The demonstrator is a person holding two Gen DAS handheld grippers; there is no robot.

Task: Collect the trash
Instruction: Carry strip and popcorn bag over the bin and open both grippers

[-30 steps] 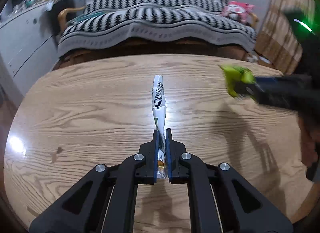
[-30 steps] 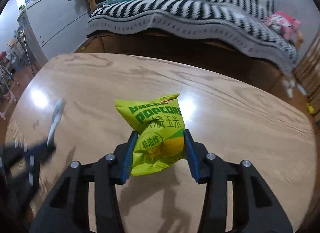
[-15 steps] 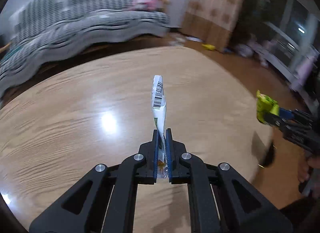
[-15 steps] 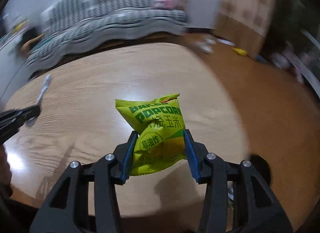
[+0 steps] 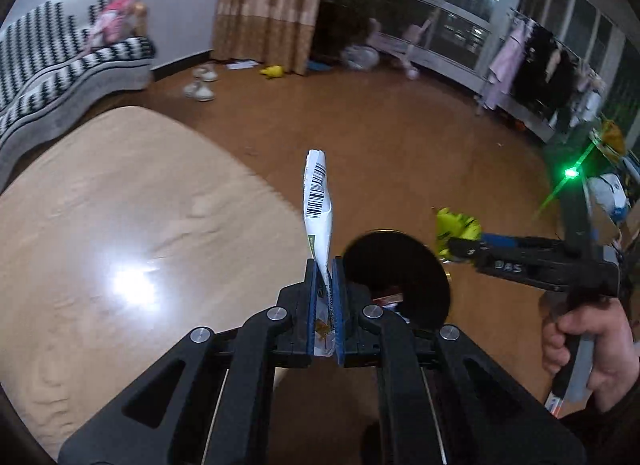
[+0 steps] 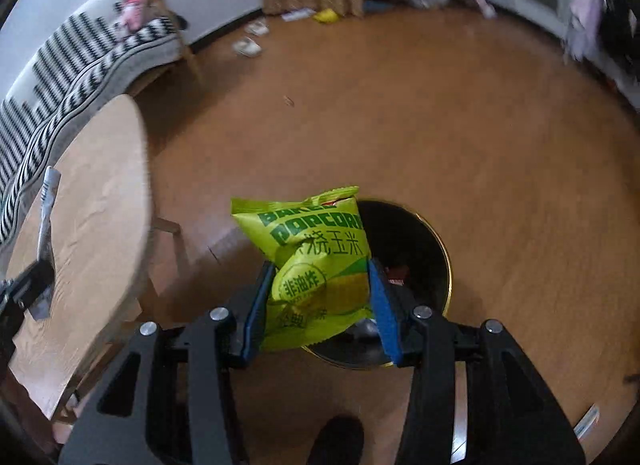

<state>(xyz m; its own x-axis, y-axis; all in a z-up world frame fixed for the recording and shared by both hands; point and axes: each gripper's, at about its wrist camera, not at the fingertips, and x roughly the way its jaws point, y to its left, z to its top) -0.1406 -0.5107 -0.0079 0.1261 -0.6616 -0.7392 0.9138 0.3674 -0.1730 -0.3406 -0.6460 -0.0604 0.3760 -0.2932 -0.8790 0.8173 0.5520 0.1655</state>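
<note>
My left gripper (image 5: 325, 265) is shut on a flat white wrapper (image 5: 318, 201) with a barcode, held upright over the table's right edge. My right gripper (image 6: 320, 269) is shut on a green popcorn bag (image 6: 316, 257), held above a round black trash bin (image 6: 412, 249) with a gold rim on the floor. The bin (image 5: 400, 269) also shows just right of my left fingers, with some trash inside. The right gripper (image 5: 460, 243) with the green bag (image 5: 456, 225) appears beyond the bin in the left wrist view. The left gripper and white wrapper (image 6: 46, 201) show at the far left in the right wrist view.
A round wooden table (image 5: 120, 225) lies to the left, also seen in the right wrist view (image 6: 92, 225). A striped sofa (image 5: 52, 65) stands behind it. Brown floor (image 6: 440, 125) surrounds the bin. Shoes (image 5: 198, 89), curtain and clothes rack are far off.
Both grippers have swung right, away from the table and sofa, toward the floor. The trash bin has come into view under the right gripper. Both still hold their trash.
</note>
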